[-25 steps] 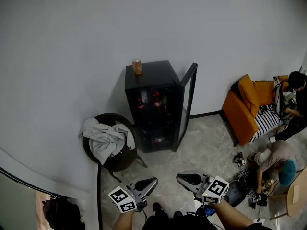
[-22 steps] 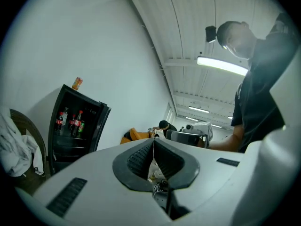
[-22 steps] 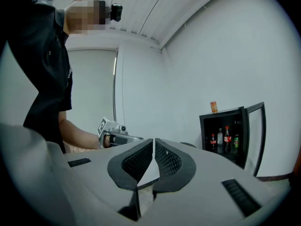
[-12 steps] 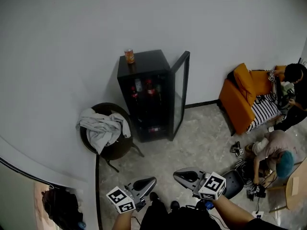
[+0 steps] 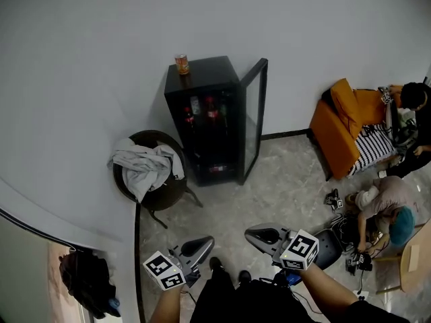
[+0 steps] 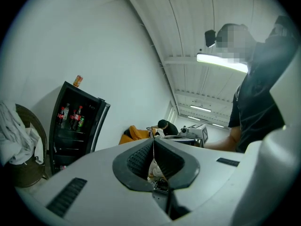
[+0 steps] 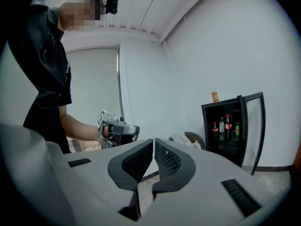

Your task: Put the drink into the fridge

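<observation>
An orange drink can (image 5: 182, 64) stands on top of the black fridge (image 5: 209, 73) by the far wall. It also shows in the left gripper view (image 6: 77, 81) and the right gripper view (image 7: 214, 96). The fridge's glass door (image 5: 256, 123) hangs open to the right, and bottles (image 5: 202, 110) stand on its upper shelf. My left gripper (image 5: 207, 241) and right gripper (image 5: 250, 234) hover low in the head view, well short of the fridge. Both are shut and empty, left (image 6: 153, 141) and right (image 7: 154, 140).
A round dark chair with grey cloth (image 5: 145, 167) stands left of the fridge. An orange sofa (image 5: 340, 130) is at the right. Two people (image 5: 387, 204) crouch there among gear on the floor (image 5: 337, 200). A black bag (image 5: 84, 281) lies at lower left.
The head view has shifted, so the fridge now sits higher and further left. Both grippers have drifted a little across the floor and stay shut and empty.
</observation>
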A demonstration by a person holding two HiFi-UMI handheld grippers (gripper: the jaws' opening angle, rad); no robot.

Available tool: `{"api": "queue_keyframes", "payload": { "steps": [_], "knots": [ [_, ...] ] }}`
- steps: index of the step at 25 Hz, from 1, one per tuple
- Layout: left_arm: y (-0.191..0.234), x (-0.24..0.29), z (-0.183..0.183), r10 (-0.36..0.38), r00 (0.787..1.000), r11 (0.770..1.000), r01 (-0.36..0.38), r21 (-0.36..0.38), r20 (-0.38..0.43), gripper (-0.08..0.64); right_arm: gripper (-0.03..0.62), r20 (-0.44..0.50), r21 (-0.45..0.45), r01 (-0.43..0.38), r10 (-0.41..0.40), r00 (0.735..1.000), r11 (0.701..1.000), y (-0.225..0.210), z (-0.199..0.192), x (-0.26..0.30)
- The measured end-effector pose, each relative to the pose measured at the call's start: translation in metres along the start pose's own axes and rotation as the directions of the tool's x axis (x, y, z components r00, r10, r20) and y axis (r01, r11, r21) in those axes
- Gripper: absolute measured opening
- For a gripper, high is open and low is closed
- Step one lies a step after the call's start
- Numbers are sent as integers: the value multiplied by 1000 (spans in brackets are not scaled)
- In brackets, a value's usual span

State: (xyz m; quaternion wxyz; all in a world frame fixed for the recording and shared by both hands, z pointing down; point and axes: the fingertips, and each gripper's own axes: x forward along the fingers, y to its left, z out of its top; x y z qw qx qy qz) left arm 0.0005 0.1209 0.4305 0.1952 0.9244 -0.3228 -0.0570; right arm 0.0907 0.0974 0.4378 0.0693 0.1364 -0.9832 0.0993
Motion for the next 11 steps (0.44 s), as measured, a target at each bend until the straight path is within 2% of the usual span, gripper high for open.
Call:
{"api": "queue_keyframes", "payload": {
  "steps": [6,11],
  "knots": [
    [-4,2,-2,5,1000,1000,-5,3,-5,12,31,27,10,-2,1,1000,1000,-7,3,0],
    [-1,7,4,-2,1000,1000,2,27,11,12,31,47,-42,1,1,999,999,-20,22,5]
  ]
}}
